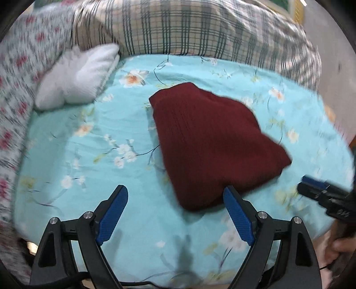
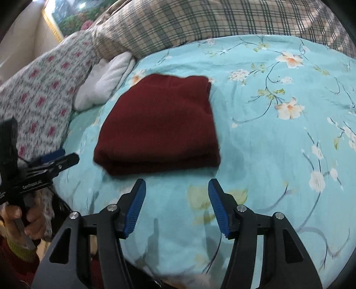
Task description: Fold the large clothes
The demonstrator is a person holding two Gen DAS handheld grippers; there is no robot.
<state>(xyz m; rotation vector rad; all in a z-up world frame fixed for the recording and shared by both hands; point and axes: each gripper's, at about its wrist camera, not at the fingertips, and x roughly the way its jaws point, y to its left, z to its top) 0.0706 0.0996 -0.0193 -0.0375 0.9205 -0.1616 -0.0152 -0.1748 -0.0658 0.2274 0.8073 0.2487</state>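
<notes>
A dark red knitted garment (image 1: 211,144) (image 2: 160,124) lies folded into a thick rectangle on the turquoise flowered bedsheet (image 1: 89,155) (image 2: 278,144). My left gripper (image 1: 175,191) is open just in front of the garment's near corner, and nothing is between its blue pads. My right gripper (image 2: 177,183) is also open, a little short of the folded front edge and apart from it. Each gripper shows in the other's view: the right gripper (image 1: 311,189) at the right edge, the left gripper (image 2: 60,160) at the left, held by a hand (image 2: 22,220).
A white pillow (image 1: 77,77) (image 2: 106,82) lies behind and left of the garment. A plaid quilt (image 1: 189,29) (image 2: 222,20) is heaped along the back. A red-flowered blanket (image 1: 17,77) (image 2: 40,93) borders the left side. The bed's edge runs below the grippers.
</notes>
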